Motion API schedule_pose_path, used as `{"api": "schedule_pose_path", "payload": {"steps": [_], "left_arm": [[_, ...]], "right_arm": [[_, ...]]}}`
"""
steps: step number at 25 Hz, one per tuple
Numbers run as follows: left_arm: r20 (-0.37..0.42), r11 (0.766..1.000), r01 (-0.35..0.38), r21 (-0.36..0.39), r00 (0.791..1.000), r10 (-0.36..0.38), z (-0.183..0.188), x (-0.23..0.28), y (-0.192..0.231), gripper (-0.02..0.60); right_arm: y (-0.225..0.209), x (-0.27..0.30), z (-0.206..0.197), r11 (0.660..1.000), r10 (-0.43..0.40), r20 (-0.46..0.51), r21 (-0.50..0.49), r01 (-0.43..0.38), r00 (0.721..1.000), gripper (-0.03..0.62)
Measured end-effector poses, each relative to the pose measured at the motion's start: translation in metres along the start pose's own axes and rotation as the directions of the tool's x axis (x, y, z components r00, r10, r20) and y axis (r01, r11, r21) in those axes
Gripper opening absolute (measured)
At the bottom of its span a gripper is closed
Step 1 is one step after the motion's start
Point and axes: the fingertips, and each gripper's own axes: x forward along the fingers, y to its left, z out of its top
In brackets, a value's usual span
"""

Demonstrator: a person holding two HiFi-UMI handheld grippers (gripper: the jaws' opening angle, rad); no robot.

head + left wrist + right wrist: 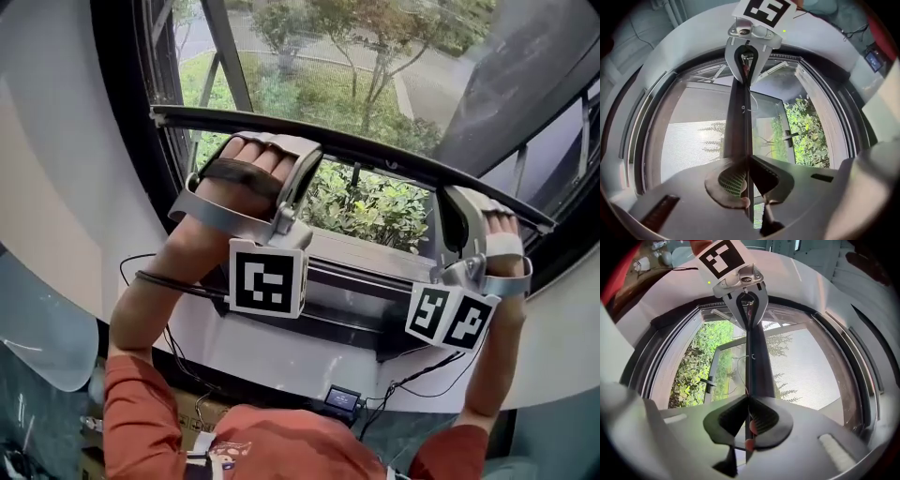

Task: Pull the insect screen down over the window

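Both forearms reach up and forward out of red sleeves, with the left hand point(246, 173) and right hand point(502, 246) each wrapped round a tool's handle, knuckles up. The left gripper point(302, 155) and right gripper point(457, 208) sit well apart on the insect screen's dark pull bar point(375, 153), each with its jaws pinched shut on the bar, which runs edge-on between the pads towards the other tool. Beyond the jaws, the mesh point(691, 140) lies to one side of the bar and green bushes point(370, 206) to the other.
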Motion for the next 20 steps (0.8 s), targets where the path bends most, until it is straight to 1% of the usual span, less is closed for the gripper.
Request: {"api": "schedule_pose_path", "payload": {"steps": [3,8,15,20], "left_arm": [[0.007,1.000,0.014,-0.004,1.000,-0.014,-0.001,-0.002,-0.017,0.029],[0.023,0.999,0.046,-0.024,0.999,-0.045,0.001,0.000,-0.030,0.028],[0.041,0.991,0.130,-0.033,0.991,-0.129,0.003,-0.012,-0.093,0.023],[0.040,0.985,0.164,-0.058,0.986,-0.162,0.003,-0.013,-0.120,0.020]], "right_arm": [[0.017,-0.002,0.001,1.000,0.026,-0.017,0.017,-0.026,1.000,0.032],[0.030,0.000,-0.002,0.998,0.055,-0.029,0.014,-0.054,0.998,0.032],[0.094,-0.009,-0.001,0.990,0.135,-0.035,0.051,-0.133,0.990,0.029],[0.119,-0.009,-0.001,0.983,0.164,-0.029,0.086,-0.161,0.986,0.028]]}}
